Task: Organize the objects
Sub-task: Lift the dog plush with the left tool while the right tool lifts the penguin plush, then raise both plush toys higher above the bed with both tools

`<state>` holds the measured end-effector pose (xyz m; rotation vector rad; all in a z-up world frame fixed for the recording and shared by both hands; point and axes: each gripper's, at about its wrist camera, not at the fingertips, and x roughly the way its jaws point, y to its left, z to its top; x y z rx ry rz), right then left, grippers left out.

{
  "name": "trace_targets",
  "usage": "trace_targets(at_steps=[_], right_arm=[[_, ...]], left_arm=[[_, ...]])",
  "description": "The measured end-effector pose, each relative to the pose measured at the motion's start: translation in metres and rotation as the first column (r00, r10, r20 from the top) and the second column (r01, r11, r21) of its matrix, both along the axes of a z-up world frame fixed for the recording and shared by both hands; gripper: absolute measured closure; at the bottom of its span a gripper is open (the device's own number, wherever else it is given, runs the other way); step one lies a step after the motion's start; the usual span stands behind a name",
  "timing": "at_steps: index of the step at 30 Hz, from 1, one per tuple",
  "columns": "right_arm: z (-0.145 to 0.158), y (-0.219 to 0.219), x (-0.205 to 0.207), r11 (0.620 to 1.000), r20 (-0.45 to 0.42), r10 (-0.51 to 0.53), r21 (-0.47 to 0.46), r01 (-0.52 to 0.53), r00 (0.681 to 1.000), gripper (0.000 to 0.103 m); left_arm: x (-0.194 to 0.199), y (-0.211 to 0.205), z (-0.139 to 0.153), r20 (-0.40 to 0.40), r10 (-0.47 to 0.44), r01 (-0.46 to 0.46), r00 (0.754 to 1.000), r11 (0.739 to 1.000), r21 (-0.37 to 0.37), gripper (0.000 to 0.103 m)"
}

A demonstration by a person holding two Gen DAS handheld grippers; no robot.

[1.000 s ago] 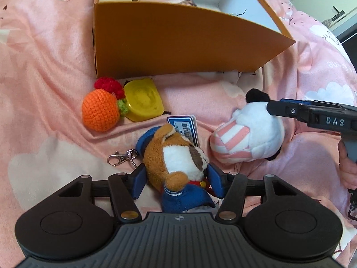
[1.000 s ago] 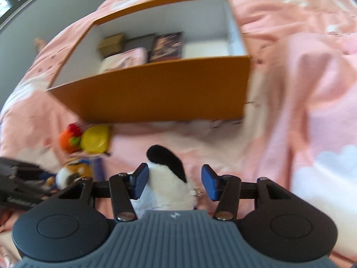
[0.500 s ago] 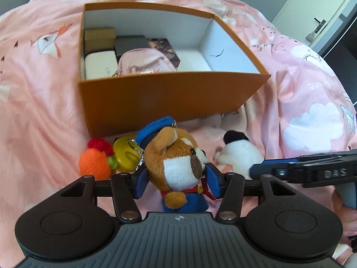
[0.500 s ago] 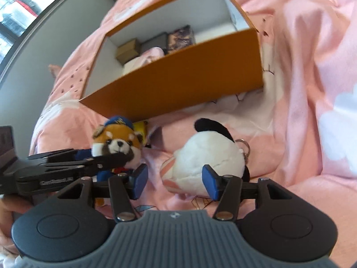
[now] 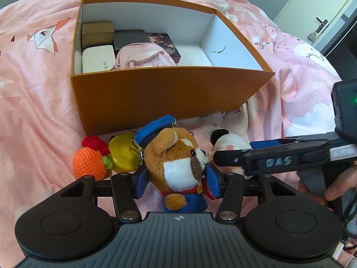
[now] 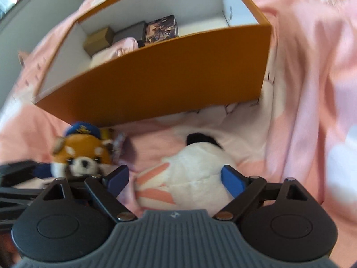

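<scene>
- Since a second ago, your left gripper [image 5: 175,180] lifted the fox plush [image 5: 176,160] off the bedspread [image 5: 33,102], jaws clamped on it, before the orange box [image 5: 160,93].
- Right gripper [image 6: 176,182] jaws just opened wide around the panda plush [image 6: 189,181], on the bedspread near the box's front wall; not gripping.
- Soft, light, squashy: pinch mid-body.

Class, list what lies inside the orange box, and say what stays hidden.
Inside the orange box: a gold box, a dark box, a white case, a pink pouch and a picture-printed box. The near wall hides their bases.

Plush fox [image 5: 176,163] and panda plush [image 6: 194,178] before box [image 5: 165,102].
</scene>
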<state>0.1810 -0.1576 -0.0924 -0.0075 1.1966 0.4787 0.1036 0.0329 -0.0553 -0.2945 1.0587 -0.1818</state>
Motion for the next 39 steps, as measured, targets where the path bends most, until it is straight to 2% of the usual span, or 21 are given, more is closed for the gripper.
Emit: trace_targets(at_steps=[6, 11, 15, 18, 22, 25, 28, 34, 37, 39], right_arm=[[-0.001, 0.012, -0.008, 0.987, 0.022, 0.13, -0.095, -0.128, 0.991, 0.012], [0.007, -0.005, -0.025, 0.971, -0.032, 0.207, -0.111, -0.21, 0.978, 0.015], [0.005, -0.026, -0.042, 0.968, -0.113, 0.212, -0.111, -0.224, 0.971, 0.018], [-0.001, -0.047, -0.047, 0.99, -0.192, 0.122, -0.052, -0.134, 0.974, 0.02], [0.01, -0.061, -0.052, 1.0, -0.162, 0.007, 0.02, -0.004, 0.987, 0.022], [0.019, -0.064, -0.05, 0.993, -0.149, -0.084, 0.071, 0.095, 0.985, 0.023], [0.021, -0.072, -0.042, 0.969, -0.173, -0.197, 0.112, 0.218, 0.965, 0.023], [0.021, -0.059, -0.03, 0.958, -0.181, -0.236, 0.122, 0.26, 0.955, 0.029], [0.017, -0.061, -0.027, 0.946, -0.219, -0.266, 0.13, 0.298, 0.939, 0.028], [0.017, -0.061, -0.026, 0.94, -0.216, -0.286, 0.124, 0.317, 0.933, 0.024]], left_arm=[[-0.002, 0.005, -0.003, -0.016, 0.017, -0.017, 1.0, 1.0, 0.0, 0.042], [-0.002, 0.003, -0.003, -0.015, -0.004, 0.003, 1.0, 1.0, -0.013, 0.042], [-0.002, 0.0, -0.007, -0.029, -0.025, 0.024, 0.999, 0.999, -0.031, 0.042], [-0.002, -0.003, -0.009, -0.04, -0.034, 0.032, 0.999, 0.999, -0.036, 0.042], [-0.002, -0.007, -0.012, -0.051, -0.043, 0.042, 0.998, 0.999, -0.031, 0.042], [-0.002, -0.009, -0.011, -0.047, -0.05, 0.049, 0.998, 0.998, -0.031, 0.042], [-0.002, -0.009, -0.012, -0.046, -0.05, 0.049, 0.998, 0.998, -0.037, 0.042], [0.003, -0.014, -0.016, -0.045, -0.085, 0.08, 0.995, 0.992, -0.098, 0.042], [0.006, -0.022, -0.017, -0.038, -0.13, 0.126, 0.991, 0.988, -0.094, 0.042], [0.007, -0.027, -0.02, -0.049, -0.17, 0.162, 0.984, 0.978, -0.132, 0.042]])
